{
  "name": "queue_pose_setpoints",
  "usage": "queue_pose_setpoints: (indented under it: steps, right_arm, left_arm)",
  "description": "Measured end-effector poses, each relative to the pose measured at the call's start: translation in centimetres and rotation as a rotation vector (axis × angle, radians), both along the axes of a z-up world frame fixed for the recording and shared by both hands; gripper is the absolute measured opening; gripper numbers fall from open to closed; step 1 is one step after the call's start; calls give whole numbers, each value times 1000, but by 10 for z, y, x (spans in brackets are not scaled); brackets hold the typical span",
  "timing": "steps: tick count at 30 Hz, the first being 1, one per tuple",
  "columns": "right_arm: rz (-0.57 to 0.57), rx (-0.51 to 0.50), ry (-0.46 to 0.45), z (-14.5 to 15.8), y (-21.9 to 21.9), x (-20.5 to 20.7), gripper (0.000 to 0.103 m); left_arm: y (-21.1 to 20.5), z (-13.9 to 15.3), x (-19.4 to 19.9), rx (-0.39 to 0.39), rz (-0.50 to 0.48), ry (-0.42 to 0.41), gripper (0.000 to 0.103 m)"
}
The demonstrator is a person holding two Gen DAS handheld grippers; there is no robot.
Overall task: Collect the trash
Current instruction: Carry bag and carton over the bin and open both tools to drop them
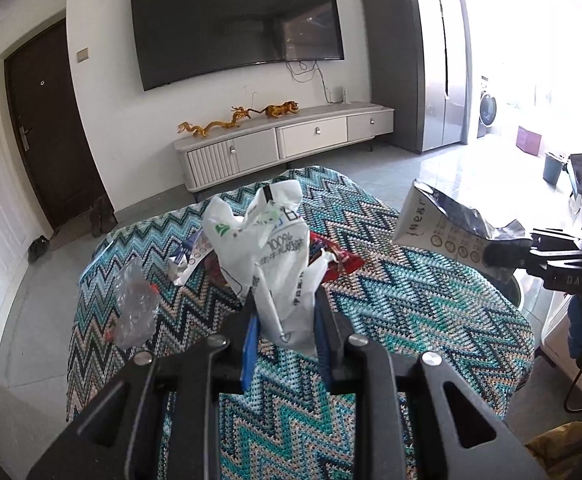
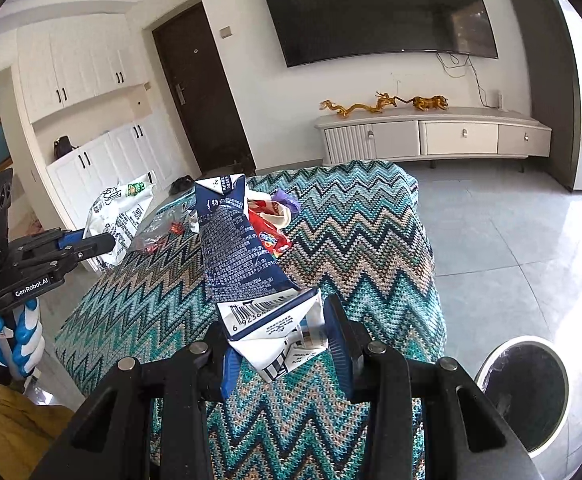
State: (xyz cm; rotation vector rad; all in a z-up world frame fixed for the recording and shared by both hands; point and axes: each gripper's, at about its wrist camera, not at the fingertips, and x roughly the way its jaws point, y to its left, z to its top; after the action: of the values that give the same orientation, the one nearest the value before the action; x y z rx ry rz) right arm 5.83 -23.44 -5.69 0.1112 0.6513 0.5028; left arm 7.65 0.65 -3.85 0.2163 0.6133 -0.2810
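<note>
Our right fingers (image 2: 279, 344) grip the carton (image 2: 243, 256), its long axis pointing away; the bin (image 2: 527, 396) lies just right, nearer this hand. Left fingers (image 1: 285, 316) grip the bag (image 1: 267, 248).

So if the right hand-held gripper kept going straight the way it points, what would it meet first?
Probably the red snack wrapper on the zigzag cloth, just beyond the dark blue carton it holds; depth is uncertain.
</note>
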Motion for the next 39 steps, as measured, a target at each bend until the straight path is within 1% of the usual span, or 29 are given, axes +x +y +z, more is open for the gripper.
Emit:
queue_pose_setpoints:
  steps: [1,5,7,12,16,21,26,29,33,39]
  right_arm:
    - [-3,4,0,-1,-2,0,36]
    - [-22,25,-1,-3,-14,0,36]
    - [-36,35,-2,-5,-21,-1,36]
    - [-75,62,-8,-7,-41,-3,36]
    - [-134,88,-15,-10,-68,-7,36]
    - [-260,112,-6,-20,-118,-15,36]
    - [-412,131,39,-39,-174,-27,36]
    - [-523,121,97,-58,-211,-31,36]
    - [-625,94,186,-87,-249,-28,36]
    - [-729,68,314,-136,-296,-12,36]
  left_arm:
    - [-2,1,0,-4,-9,-1,23]
    - [-6,4,3,-79,-84,23,23]
    - [-9,6,5,-101,-109,37,23]
    - [-30,7,17,-77,-145,64,23]
    - [-61,5,28,-39,-207,84,23]
    - [-117,-3,44,27,-317,115,23]
    - [-188,-13,58,65,-440,160,23]
    - [-236,-23,66,69,-510,205,23]
    - [-303,-42,78,66,-590,283,24]
    - [-386,-78,90,77,-650,394,25]
